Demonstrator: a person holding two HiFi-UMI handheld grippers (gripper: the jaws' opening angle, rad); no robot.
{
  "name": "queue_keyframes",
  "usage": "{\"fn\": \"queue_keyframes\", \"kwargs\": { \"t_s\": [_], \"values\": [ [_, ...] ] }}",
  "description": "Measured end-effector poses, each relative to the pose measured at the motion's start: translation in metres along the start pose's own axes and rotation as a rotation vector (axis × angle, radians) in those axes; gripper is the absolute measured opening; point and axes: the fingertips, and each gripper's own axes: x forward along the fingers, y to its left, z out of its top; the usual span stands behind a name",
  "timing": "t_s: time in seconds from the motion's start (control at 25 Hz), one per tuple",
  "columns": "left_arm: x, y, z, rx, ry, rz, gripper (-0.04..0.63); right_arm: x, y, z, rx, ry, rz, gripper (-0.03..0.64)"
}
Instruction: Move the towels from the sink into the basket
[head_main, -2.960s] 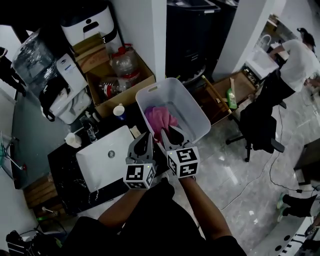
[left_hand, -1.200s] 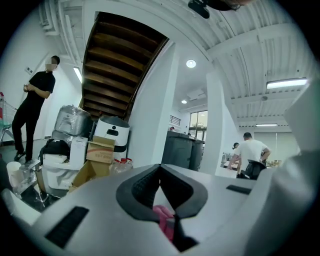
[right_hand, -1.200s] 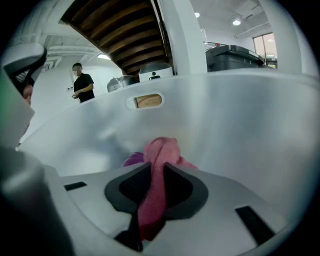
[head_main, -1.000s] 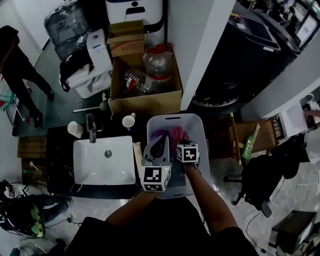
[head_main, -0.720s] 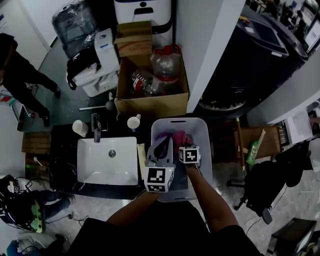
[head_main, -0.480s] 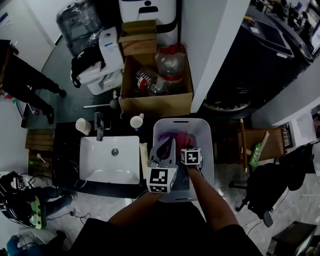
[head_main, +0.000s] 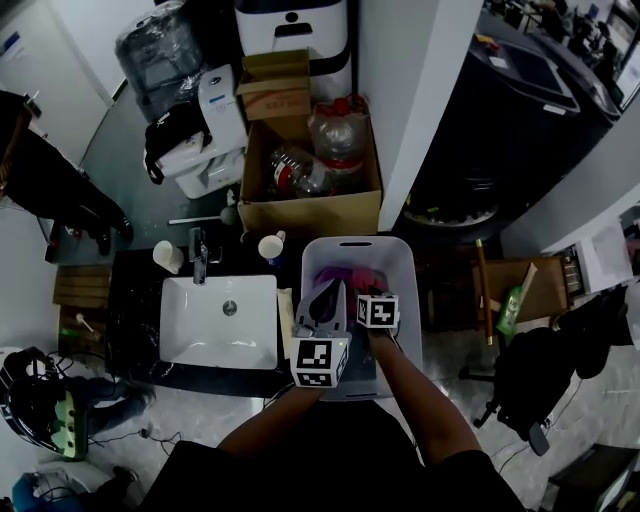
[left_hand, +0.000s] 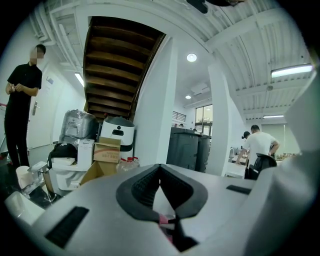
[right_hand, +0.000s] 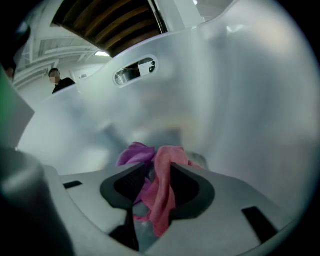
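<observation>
The right tool (right_hand: 159, 169) pointed steeply down into the white basket (right_hand: 220, 90), on the right of the dark tabletop (head_main: 130, 325). Its jaws had just been opening and stood apart. A pink towel (right_hand: 161, 195) hung loosely in the gap between them rather than being pinched. The towel's long axis ran along the line of the jaws, drooping towards the basket floor. A purple towel (right_hand: 133, 154) lay bunched just beyond it, farther into the basket.

The left tool (left_hand: 160, 167) hovered roughly level over the basket's left rim, between the basket and the sink (head_main: 190, 340). Its jaws were together at the tips and clamped nothing. In the head view the sink, to the left of the basket, showed its white basin and drain and no towel.

The release looked all but done. The pink towel lay directly below the right tool's tips and already inside the basket walls, so the coming move seemed to turn on lifting that tool straight back along its own axis. That way the cloth would slide off the pads rather than drag out over the rim. The right hand was the nearer one.
</observation>
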Motion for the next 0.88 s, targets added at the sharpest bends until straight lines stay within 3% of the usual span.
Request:
{"fn": "queue_keyframes", "kwargs": {
  "t_s": [0.36,0.64,0.88],
  "values": [
    [-0.02,0.003,0.006,-0.004,-0.026,0.016,0.012,-0.067,0.049,0.038,-0.086,-0.184,0.099,0.163],
    [-0.032,-0.007,0.012,-0.015,-0.057,-0.006,0.012,-0.143,0.056,0.066,-0.108,-0.384,0.114,0.072],
    [-0.041,-0.017,0.015,-0.009,-0.082,-0.016,0.012,-0.195,0.063,0.072,-0.12,-0.517,0.112,0.034]
  ]
}}
